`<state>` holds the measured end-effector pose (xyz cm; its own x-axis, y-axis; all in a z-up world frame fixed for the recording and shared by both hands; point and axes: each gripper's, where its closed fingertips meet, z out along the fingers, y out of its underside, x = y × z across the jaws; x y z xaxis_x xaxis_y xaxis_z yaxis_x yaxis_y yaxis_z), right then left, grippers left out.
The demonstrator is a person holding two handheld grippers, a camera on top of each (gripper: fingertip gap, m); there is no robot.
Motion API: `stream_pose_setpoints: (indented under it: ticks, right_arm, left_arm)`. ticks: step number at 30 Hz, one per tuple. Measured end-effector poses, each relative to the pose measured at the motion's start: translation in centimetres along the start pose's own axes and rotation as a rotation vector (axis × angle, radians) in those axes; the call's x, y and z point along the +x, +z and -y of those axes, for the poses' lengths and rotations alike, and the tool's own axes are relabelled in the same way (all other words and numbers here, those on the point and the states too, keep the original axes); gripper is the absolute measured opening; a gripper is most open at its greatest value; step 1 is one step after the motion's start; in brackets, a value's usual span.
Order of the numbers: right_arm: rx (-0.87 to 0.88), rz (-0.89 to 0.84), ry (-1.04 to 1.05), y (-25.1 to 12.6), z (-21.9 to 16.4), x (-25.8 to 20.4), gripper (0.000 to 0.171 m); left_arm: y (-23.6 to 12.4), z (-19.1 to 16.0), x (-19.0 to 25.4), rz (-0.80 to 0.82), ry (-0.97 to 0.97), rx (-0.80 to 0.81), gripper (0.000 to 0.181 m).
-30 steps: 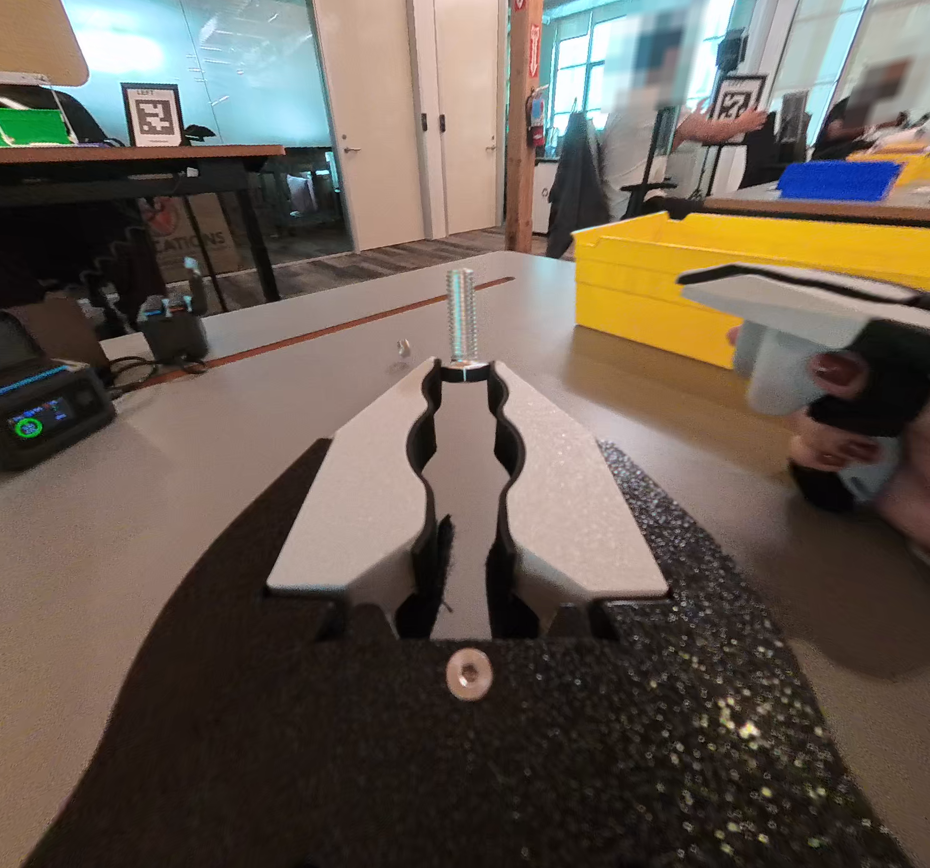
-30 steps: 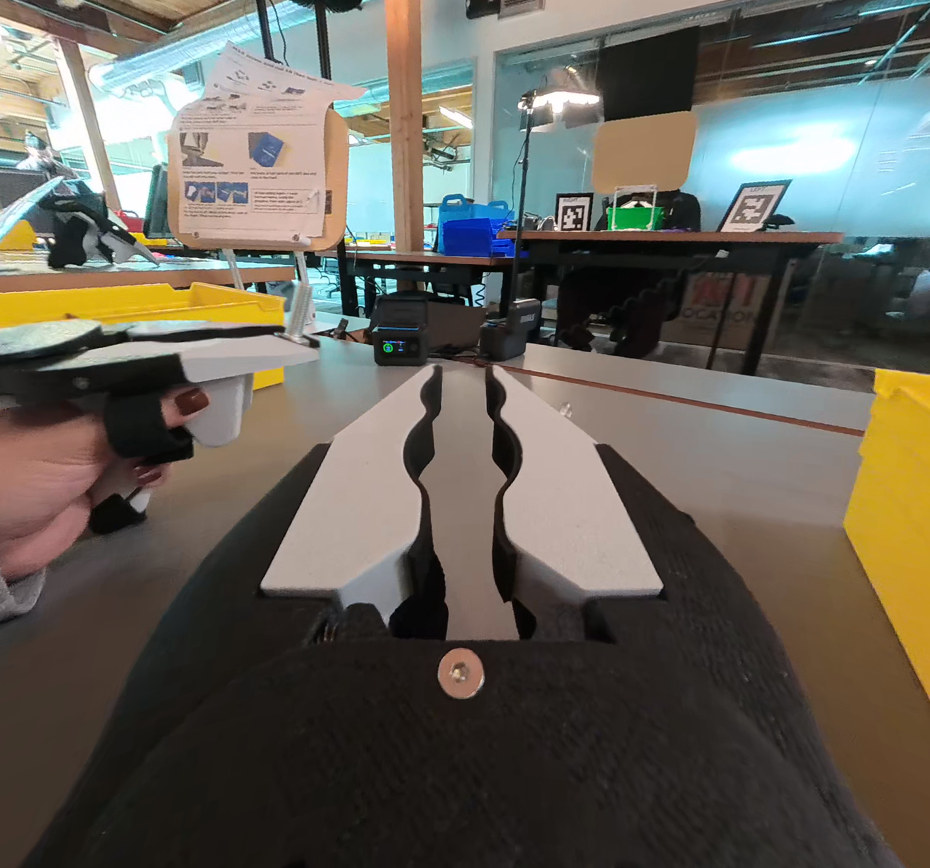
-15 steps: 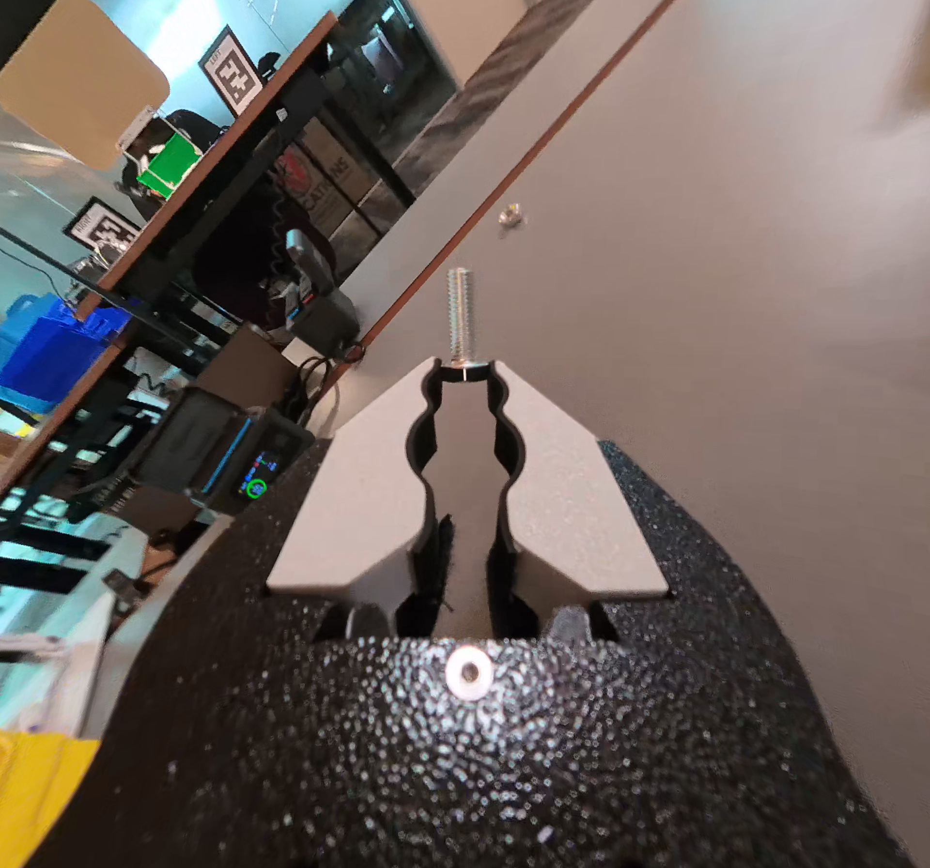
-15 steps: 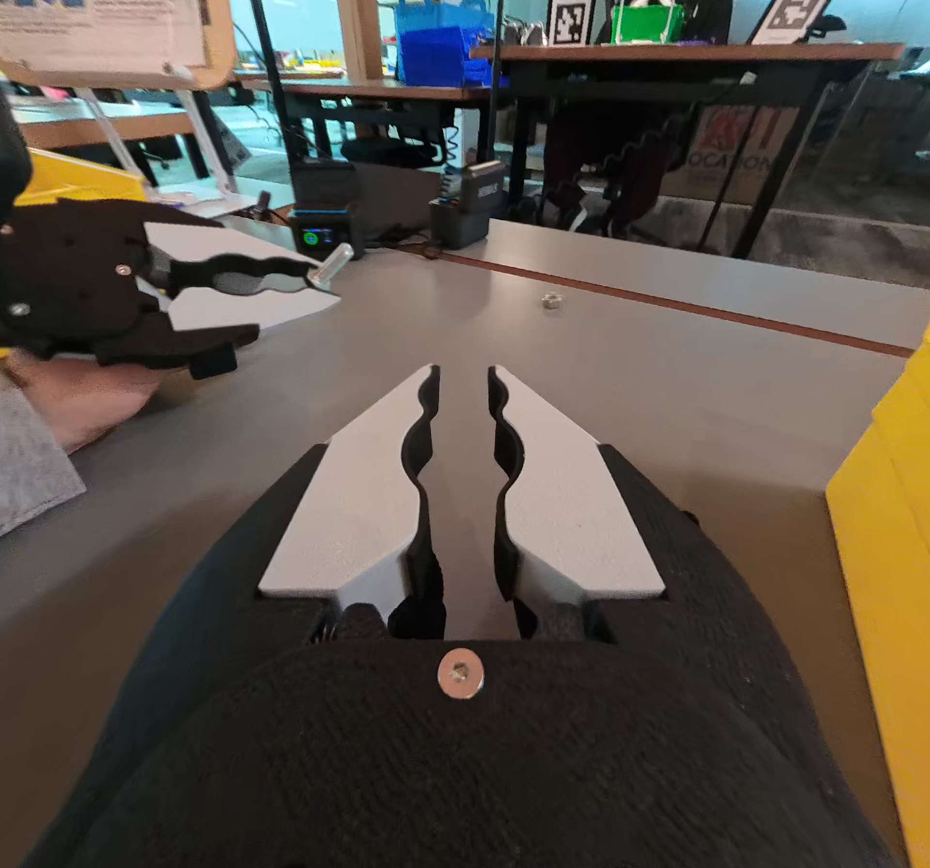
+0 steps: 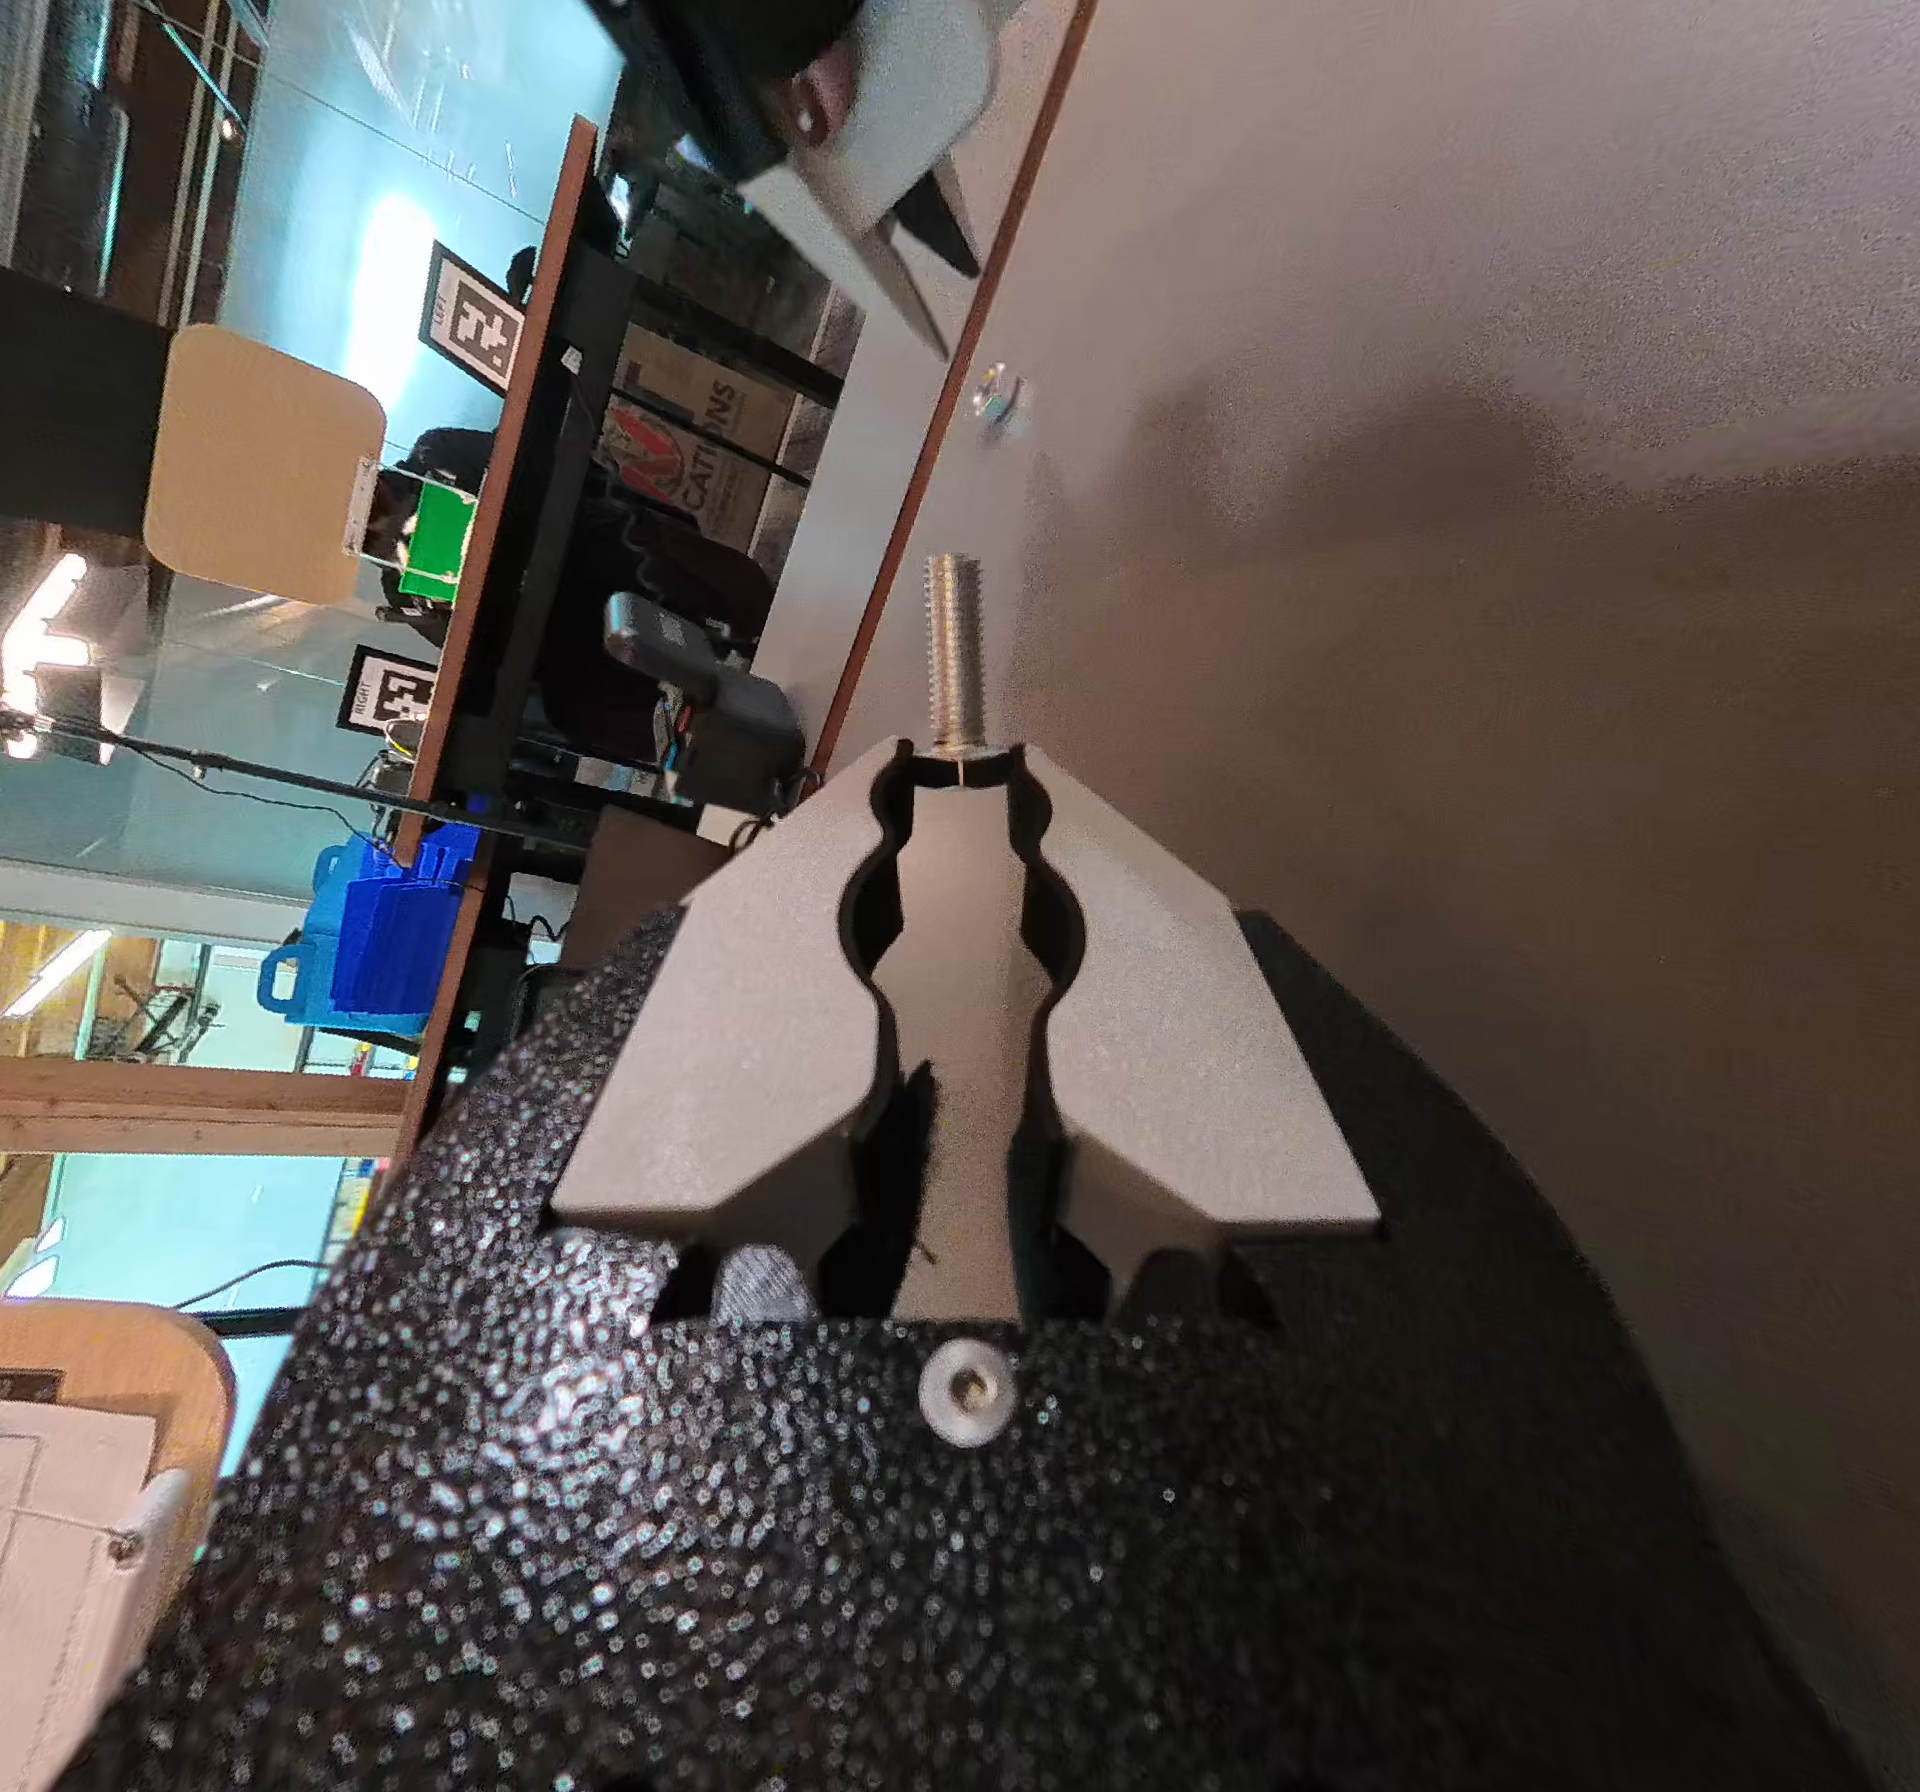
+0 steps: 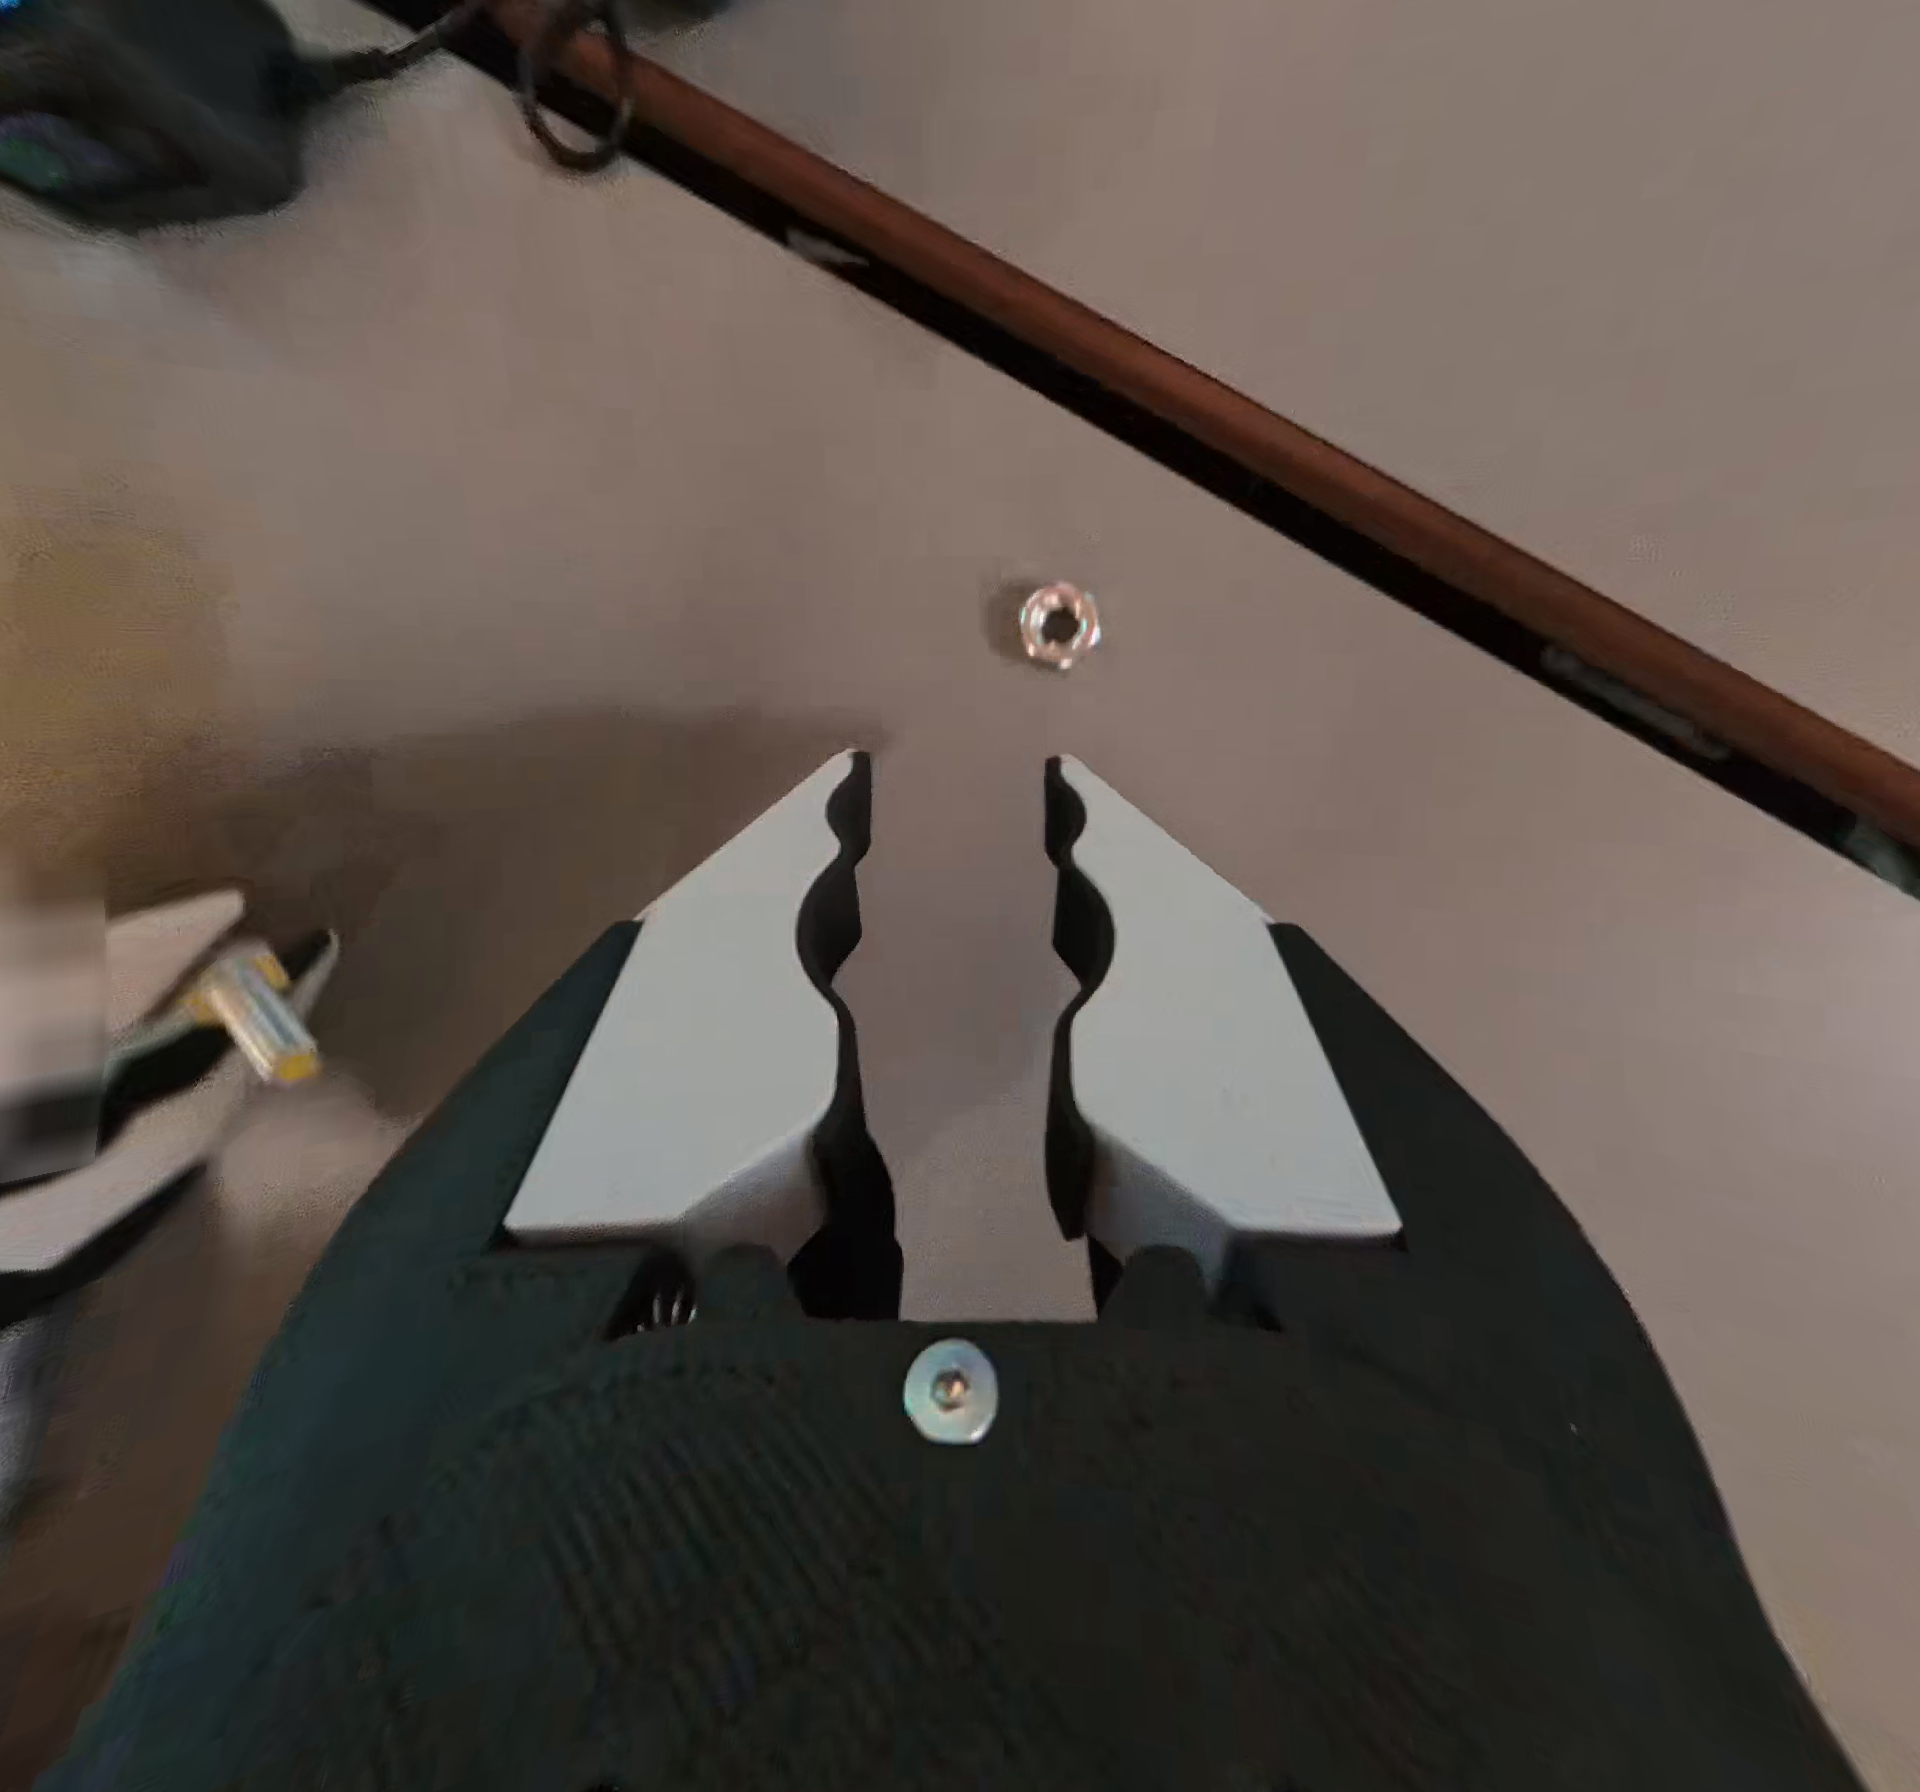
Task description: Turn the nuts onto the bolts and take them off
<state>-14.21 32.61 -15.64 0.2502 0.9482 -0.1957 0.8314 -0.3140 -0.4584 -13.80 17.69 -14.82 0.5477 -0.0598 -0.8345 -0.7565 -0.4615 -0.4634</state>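
The left gripper (image 5: 958, 763) is clamped on the head of a bolt (image 5: 956, 646), its fingertips pinching only the head end while the threaded shank sticks straight out beyond them, its long axis in line with the fingers and its free end pointing away from the gripper toward the brown seam in the counter (image 5: 1507, 308). That hand is rolled well over, so the counter stands almost on edge in the left wrist view. The right gripper (image 6: 956, 760) has its jaws apart and holds nothing; it hangs tilted down over the grey counter with a single nut (image 6: 1058, 625) lying flat, hole upward, just past its fingertips and a little right of their centre line, near the seam. The bolt also shows, blurred, low at the left edge of the right wrist view. The likely trouble lies in the pickup: the nut is small and flat on a smooth surface, so fingertips closing slightly off-centre could skate it away or flip it on edge. A pinch across corners rather than flats might let it pop out. With so little of the bolt held, a sideways push during threading could twist it and cross the thread.
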Motion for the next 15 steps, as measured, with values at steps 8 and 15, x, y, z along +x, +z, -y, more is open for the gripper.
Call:
stream_pose_setpoints:
  ticks: [8,15]
  right_arm:
    - [-0.36,-0.074,0.107,3.0,1.5,1.7,0.028]
    - [-0.442,-0.147,0.064,3.8,0.9,2.1,0.026]
  left_arm:
    - [0.1,-0.1,-0.1,-0.026,-0.061,0.017,0.015]
    - [0.2,0.2,0.3,-0.046,-0.069,0.029,0.015]
